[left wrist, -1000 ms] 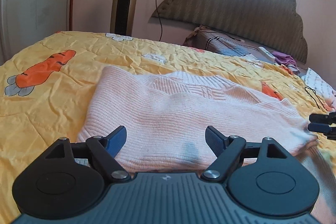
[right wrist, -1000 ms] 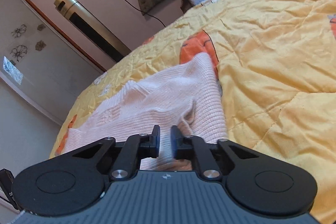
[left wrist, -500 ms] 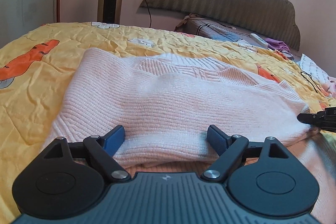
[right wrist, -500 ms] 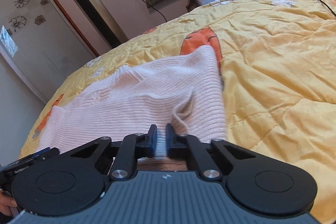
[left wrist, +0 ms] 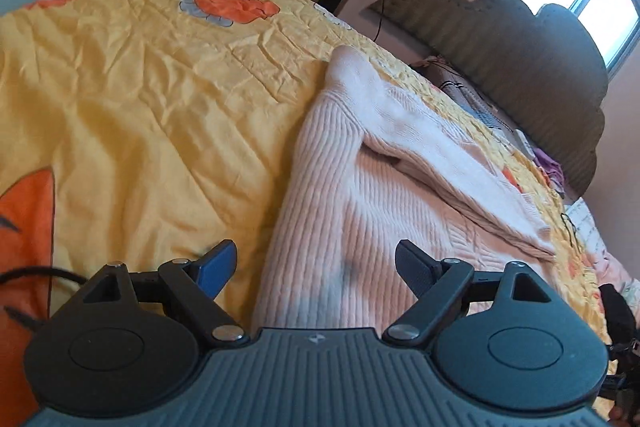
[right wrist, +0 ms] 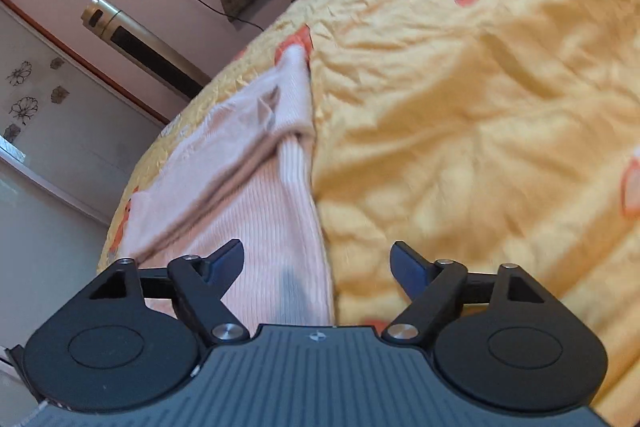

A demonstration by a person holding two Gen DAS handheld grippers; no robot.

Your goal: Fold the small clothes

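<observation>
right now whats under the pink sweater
The pink sweater lies on the yellow carrot-print quilt, which shows all around it. One part is folded over its upper half, hiding the knit beneath. Anything else under it is covered.

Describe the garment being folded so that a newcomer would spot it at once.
Start from the yellow bedspread with orange carrot prints. On it lies a pale pink ribbed sweater, one layer folded over itself. It is the only knitted, pink item there.
</observation>
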